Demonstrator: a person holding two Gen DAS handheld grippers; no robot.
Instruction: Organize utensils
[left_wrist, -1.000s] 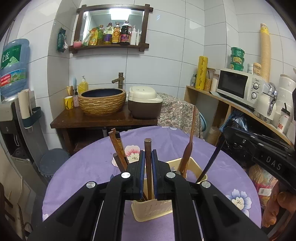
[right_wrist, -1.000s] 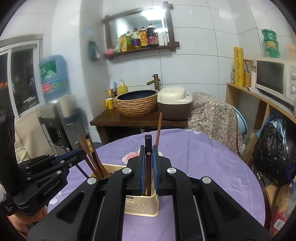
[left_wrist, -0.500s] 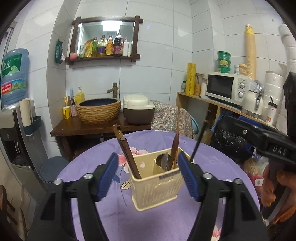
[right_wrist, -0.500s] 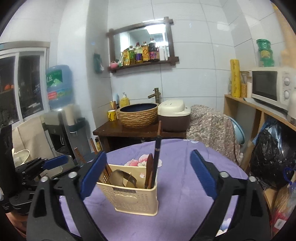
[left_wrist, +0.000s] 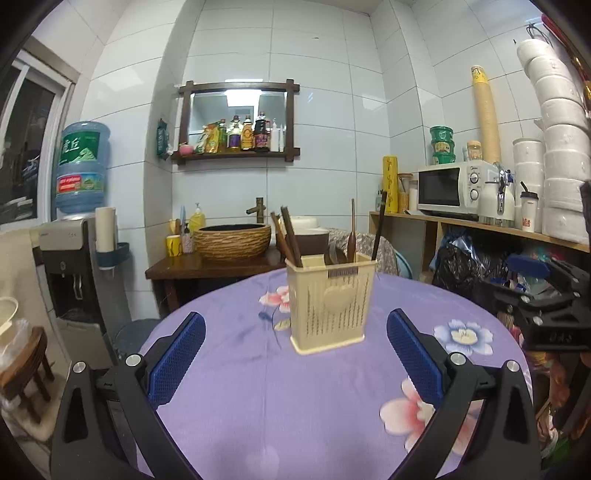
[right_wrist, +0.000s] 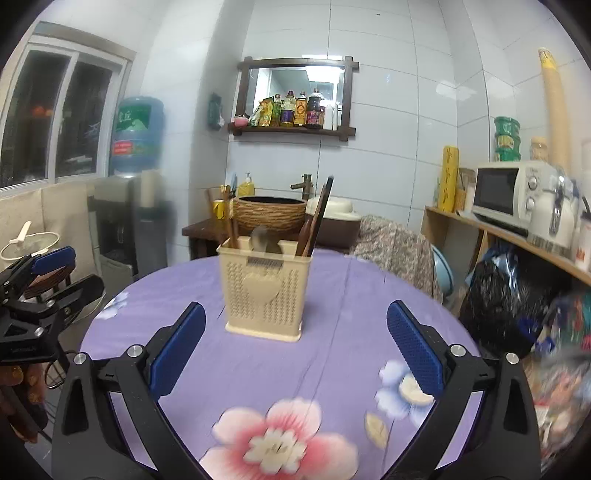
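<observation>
A cream plastic utensil holder (left_wrist: 332, 302) (right_wrist: 266, 288) stands on the round table's purple floral cloth (left_wrist: 258, 387) (right_wrist: 332, 339). In it are brown chopsticks (left_wrist: 290, 236), a metal spoon (left_wrist: 334, 254), a wooden spoon (left_wrist: 351, 236) and a dark chopstick (left_wrist: 378, 229). My left gripper (left_wrist: 295, 317) is back from the holder, its jaws opening wide with nothing between the blue pads (left_wrist: 177, 362). My right gripper (right_wrist: 295, 307) also stands open and empty, short of the holder. Each gripper shows at the edge of the other's view, the right gripper (left_wrist: 535, 295) and the left gripper (right_wrist: 37, 280).
Behind the table are a wooden stand with a wicker basin (left_wrist: 232, 240) and a rice cooker (right_wrist: 332, 218). A shelf with a microwave (left_wrist: 454, 188) and black bags (right_wrist: 509, 288) runs along the right. A water dispenser (left_wrist: 74, 258) stands at the left.
Both grippers were shut on utensil handles standing in the holder. They let go, opened wide and drew back and down from the holder, which now looks smaller and farther.
</observation>
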